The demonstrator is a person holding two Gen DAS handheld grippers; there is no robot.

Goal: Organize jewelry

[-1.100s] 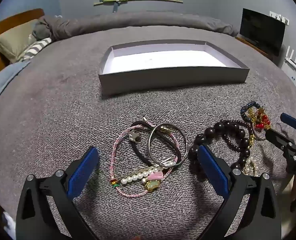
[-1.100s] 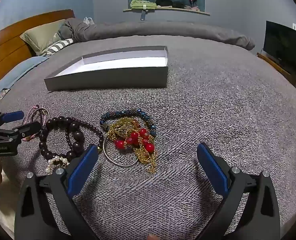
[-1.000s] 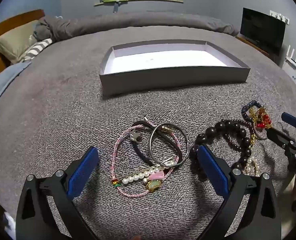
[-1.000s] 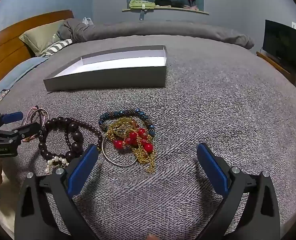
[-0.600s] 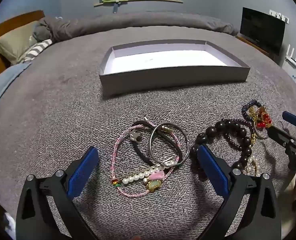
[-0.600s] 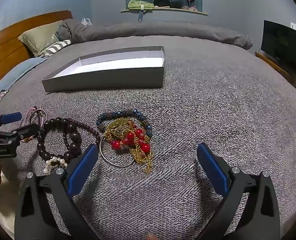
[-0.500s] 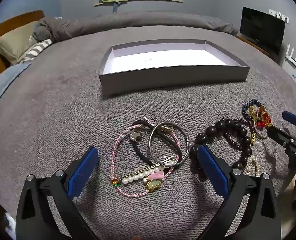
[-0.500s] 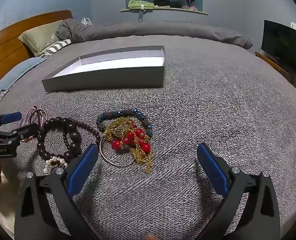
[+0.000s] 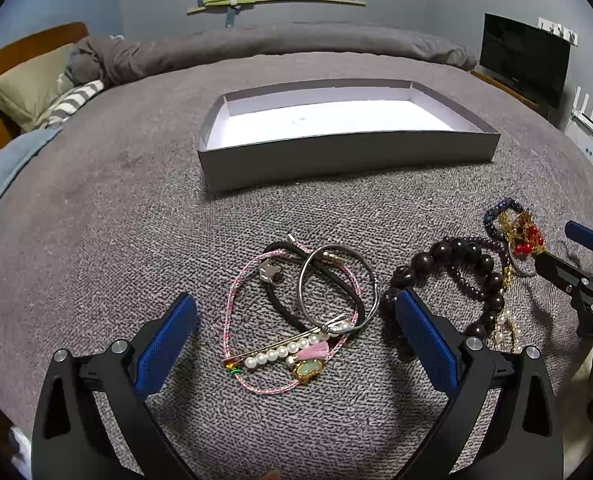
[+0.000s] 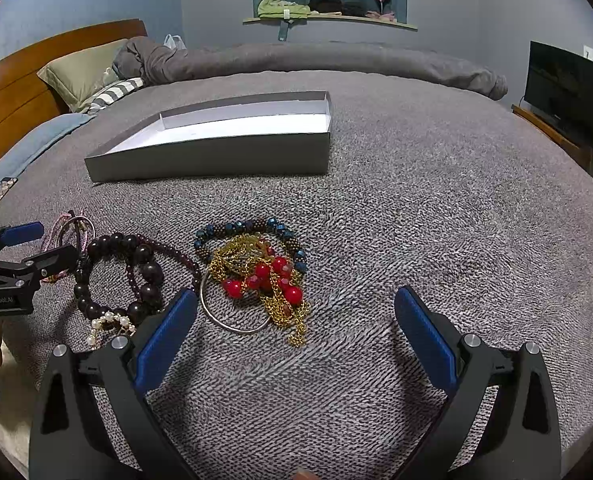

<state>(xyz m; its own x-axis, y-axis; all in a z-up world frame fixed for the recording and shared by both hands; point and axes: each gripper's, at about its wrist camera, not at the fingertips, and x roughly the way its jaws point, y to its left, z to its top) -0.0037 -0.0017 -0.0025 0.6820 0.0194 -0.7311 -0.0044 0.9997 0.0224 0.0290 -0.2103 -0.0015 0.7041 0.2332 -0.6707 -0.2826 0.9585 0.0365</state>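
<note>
Blue-padded fingers of the left tool (image 9: 296, 312) stand wide apart at the bottom of the left wrist frame, holding nothing; the right tool (image 10: 295, 312) is spread just as wide and empty in its own view.

Both hover over a bed (image 10: 436, 208) covered in a grey knitted blanket, which fills most of each frame. Toward the upper left lie a tan pillow (image 9: 28, 84) and a wooden headboard (image 10: 24, 68); a rolled grey duvet (image 9: 296, 46) runs across the far edge. A dark television (image 9: 524, 60) stands at the upper right, and a shelf (image 10: 328, 18) with folded clothes sits under the curtained window at top centre.

In the left wrist view, a pink cord bracelet (image 9: 232, 312), a silver bangle (image 9: 338, 284), a black hair tie (image 9: 280, 304) and a pearl pin (image 9: 280, 352) lie tangled together, directly between the spread fingers and slightly ahead of them. A dark wooden bead bracelet (image 9: 456, 252) lies just right of the right finger.

In the right wrist view, a heap of gold chain (image 10: 256, 268) with red beads, ringed by a blue bead bracelet (image 10: 252, 226) and resting on a thin silver hoop (image 10: 232, 324), lies ahead of the left finger, centre-left.

Beyond the jewelry, in the upper middle, sits a shallow grey box (image 9: 348, 158) with a white floor, open and with nothing in it.
</note>
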